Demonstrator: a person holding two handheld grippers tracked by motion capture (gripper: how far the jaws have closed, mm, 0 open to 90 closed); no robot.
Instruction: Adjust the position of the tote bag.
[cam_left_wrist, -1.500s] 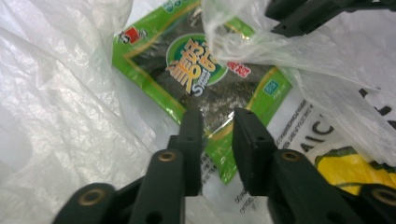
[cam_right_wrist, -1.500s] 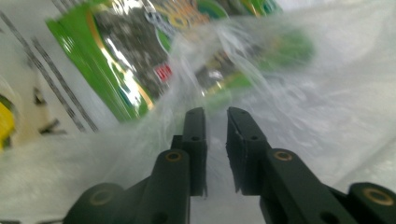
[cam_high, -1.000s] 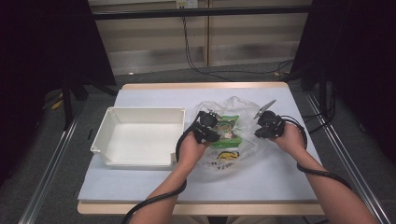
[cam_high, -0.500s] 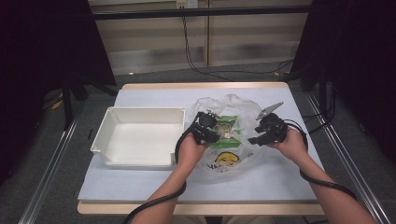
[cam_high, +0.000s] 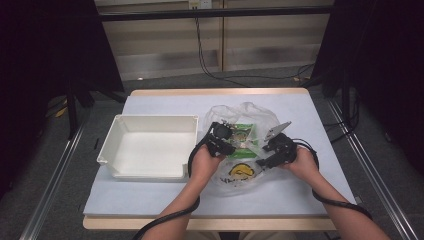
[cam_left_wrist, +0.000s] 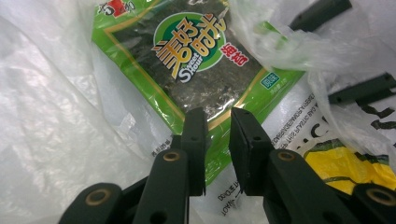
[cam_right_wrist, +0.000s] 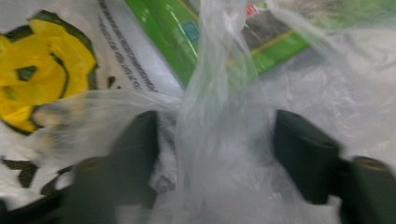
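A clear plastic bag (cam_high: 250, 112) lies on the table with a green seaweed snack packet (cam_high: 243, 134) inside and a yellow smiley print (cam_high: 241, 171) at its near end. My left gripper (cam_high: 222, 137) rests at the packet's left edge. Its jaws stand a narrow gap apart over the packet's corner (cam_left_wrist: 210, 163), and I cannot see whether the pads press on it. My right gripper (cam_high: 275, 150) is at the bag's right side. It (cam_right_wrist: 215, 140) is open and its jaws have just been closing, with a twisted strand of bag film (cam_right_wrist: 219, 84) between them, touching neither pad.
A white bin (cam_high: 115, 150) stands on the left of the pale table top (cam_high: 165, 200), close to my left hand. Black cables trail from both grippers over the table's near edge. Metal rails run along both sides of the table.
My right gripper has let go of the bag's right rim, come nearer and slightly left over the bag, and its jaws now stand apart. The left gripper has stayed put.
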